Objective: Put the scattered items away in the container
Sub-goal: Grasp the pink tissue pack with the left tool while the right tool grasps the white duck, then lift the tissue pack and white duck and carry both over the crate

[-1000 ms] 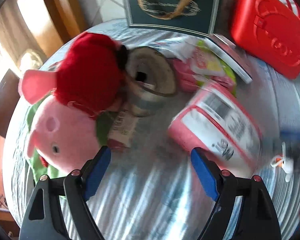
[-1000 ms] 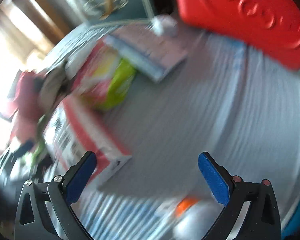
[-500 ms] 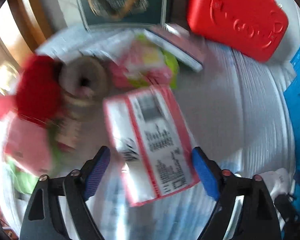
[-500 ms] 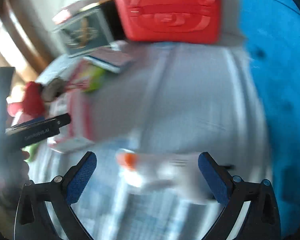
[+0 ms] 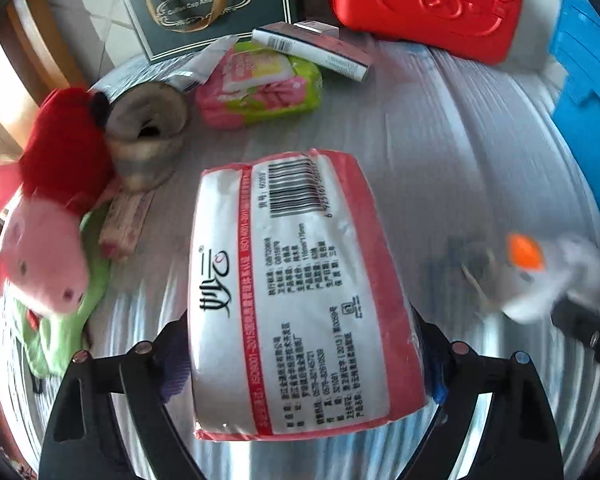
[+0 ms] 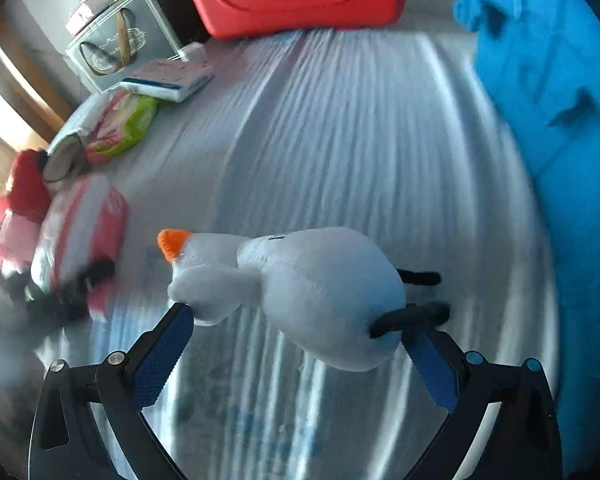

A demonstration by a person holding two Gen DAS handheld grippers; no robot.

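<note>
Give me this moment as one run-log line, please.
left hand-held gripper: jaws just closing on tissue pack | right hand-held gripper: open around snowman plush | both items outside blue container

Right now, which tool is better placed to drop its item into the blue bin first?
Right. The right tool straddles the white snowman plush with the blue bin close beside it. The left tool, around the tissue pack, sits farther from the bin, with the right tool and plush between.
</note>
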